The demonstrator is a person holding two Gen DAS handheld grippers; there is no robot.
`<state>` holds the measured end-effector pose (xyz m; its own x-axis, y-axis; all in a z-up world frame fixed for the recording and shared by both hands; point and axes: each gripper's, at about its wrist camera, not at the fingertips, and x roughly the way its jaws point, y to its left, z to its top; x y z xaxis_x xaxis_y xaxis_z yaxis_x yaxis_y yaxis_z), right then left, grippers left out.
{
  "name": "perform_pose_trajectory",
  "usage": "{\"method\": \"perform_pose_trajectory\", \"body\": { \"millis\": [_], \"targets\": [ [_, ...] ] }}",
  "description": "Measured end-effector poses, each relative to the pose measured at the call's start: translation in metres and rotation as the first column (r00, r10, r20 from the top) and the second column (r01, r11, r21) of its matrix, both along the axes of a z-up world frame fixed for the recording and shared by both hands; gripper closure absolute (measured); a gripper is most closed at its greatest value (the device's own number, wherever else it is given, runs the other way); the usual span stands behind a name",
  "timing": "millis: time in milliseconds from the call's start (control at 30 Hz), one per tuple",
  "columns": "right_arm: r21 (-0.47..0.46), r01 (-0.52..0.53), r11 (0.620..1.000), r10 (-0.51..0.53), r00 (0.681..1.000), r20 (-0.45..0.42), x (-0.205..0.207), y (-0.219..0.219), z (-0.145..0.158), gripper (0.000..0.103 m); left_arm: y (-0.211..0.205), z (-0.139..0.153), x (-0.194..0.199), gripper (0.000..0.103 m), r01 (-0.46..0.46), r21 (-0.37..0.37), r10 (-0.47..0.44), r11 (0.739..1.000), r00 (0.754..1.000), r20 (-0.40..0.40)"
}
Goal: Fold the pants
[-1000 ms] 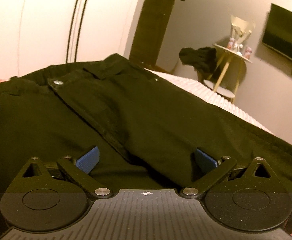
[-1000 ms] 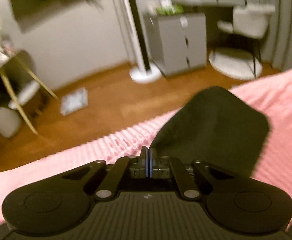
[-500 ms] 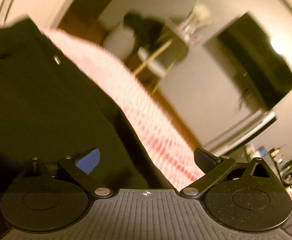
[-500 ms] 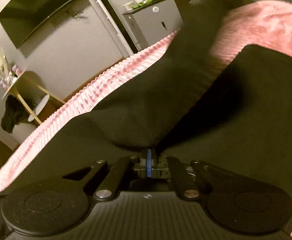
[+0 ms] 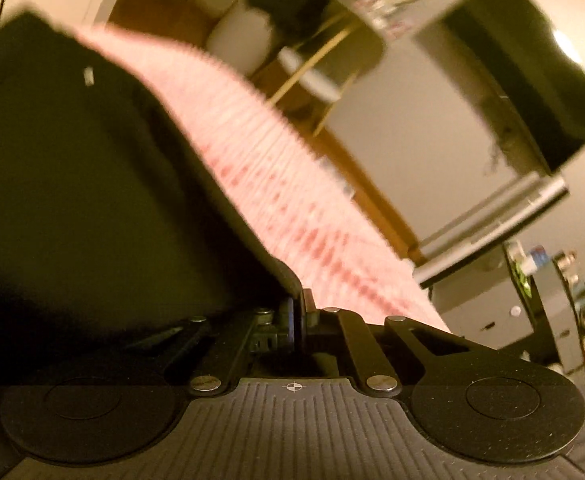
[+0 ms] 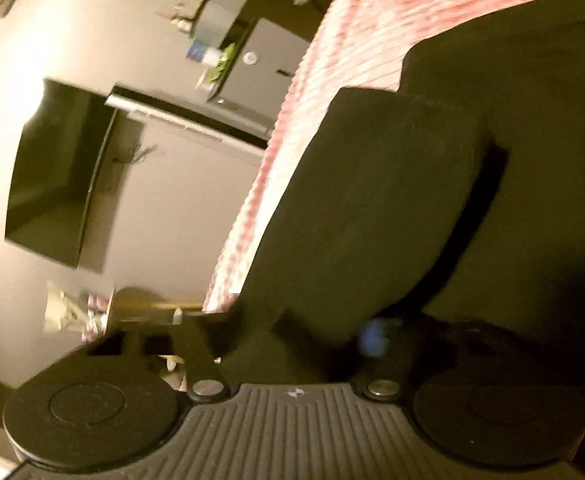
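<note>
Black cloth fills both views: the pants (image 5: 76,184) lie spread on the pink ribbed bed (image 5: 292,184), reaching to its edge. The left hand-held gripper (image 5: 297,312) is pressed together, and the dark edge of the pants runs straight into its closed pads, so it looks to be pinching that edge where cloth meets bedspread. The right hand-held gripper (image 6: 372,336) is blurred; a rounded fold of a pant leg (image 6: 372,208) rises from right at its tips and curls over the cloth below. Its jaws are just starting to part, and I cannot tell for sure whether the pads still press on the leg. As I judge it, the step in hand is carrying one part of the pants over another to make a fold. To do it well, both pinches should hold a full layer of cloth, not a stray corner; the two hands should travel together so the fold line stays straight; the lifted part should be laid down flat with its edges matched to the layer below before letting go; and the cloth near the bed's edge should be kept from sliding off. No brand, label or writing can be read: a small pale fleck (image 5: 88,77) on the pants is too blurred to read.
</note>
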<state>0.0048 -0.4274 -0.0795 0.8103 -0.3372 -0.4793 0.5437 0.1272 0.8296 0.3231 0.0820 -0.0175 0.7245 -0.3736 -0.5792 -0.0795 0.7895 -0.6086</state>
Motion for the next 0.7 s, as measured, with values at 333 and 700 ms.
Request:
{"method": "perform_pose_trajectory", "body": {
  "millis": [333, 700],
  "targets": [
    [-0.417, -0.09, 0.904, 0.04, 0.991, -0.127, -0.062, -0.002, 0.096, 0.098, 0.028, 0.026, -0.224, 0.097, -0.021, -0.095, 0.024, 0.995, 0.999, 0.036],
    [-0.28, -0.175, 0.944, 0.093, 0.954, -0.284, -0.103, -0.005, 0.037, 0.064, 0.089, -0.01, -0.28, 0.035, -0.325, -0.08, 0.302, 0.942, 0.928, -0.216]
  ]
}}
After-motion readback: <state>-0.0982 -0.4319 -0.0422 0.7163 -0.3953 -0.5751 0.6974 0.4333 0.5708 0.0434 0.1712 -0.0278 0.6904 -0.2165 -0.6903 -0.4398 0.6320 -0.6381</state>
